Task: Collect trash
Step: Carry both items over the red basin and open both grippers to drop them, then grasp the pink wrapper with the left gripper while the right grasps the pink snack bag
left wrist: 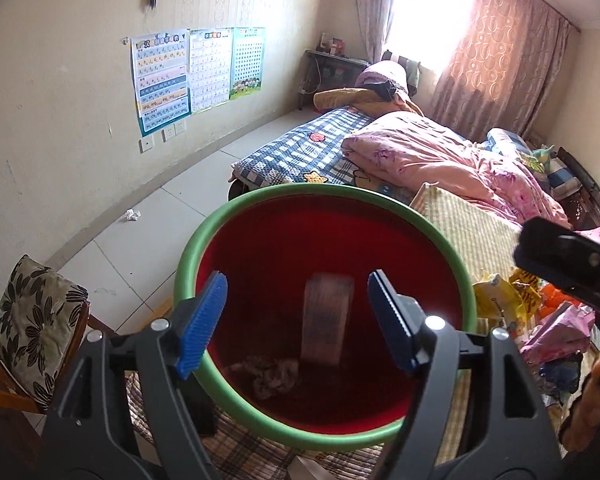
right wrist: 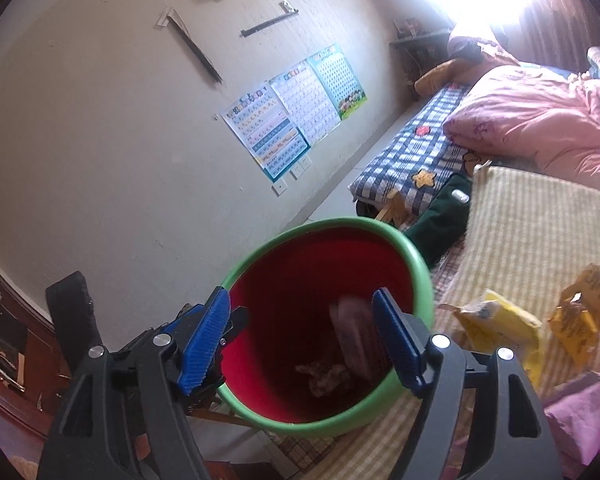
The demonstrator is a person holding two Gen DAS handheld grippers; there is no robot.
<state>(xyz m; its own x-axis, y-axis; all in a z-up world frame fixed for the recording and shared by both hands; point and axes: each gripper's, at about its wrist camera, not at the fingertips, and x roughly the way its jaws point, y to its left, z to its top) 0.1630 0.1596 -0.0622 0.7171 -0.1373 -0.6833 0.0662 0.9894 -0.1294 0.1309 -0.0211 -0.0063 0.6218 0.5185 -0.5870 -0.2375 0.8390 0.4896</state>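
inside the round red bin with green rim [left wrist: 188,264], down near its floor, a flat brownish rectangular packet [left wrist: 327,318] stands nearly upright, long axis running up the bin's depth, top end leaning toward the far wall; crumpled grey paper [left wrist: 274,376] lies beside its foot. bin sits on the striped straw bed mat [left wrist: 472,236]. left gripper [left wrist: 298,318] and right gripper [right wrist: 302,336] both hang over the bin mouth, blue pads apart, nothing between them. step looks like the drop, done. next move, by my judgement: swing to the yellow crinkled snack wrappers [left wrist: 500,296] on the mat at right, close on one. a white wad [left wrist: 132,215] waits on the tiled floor.
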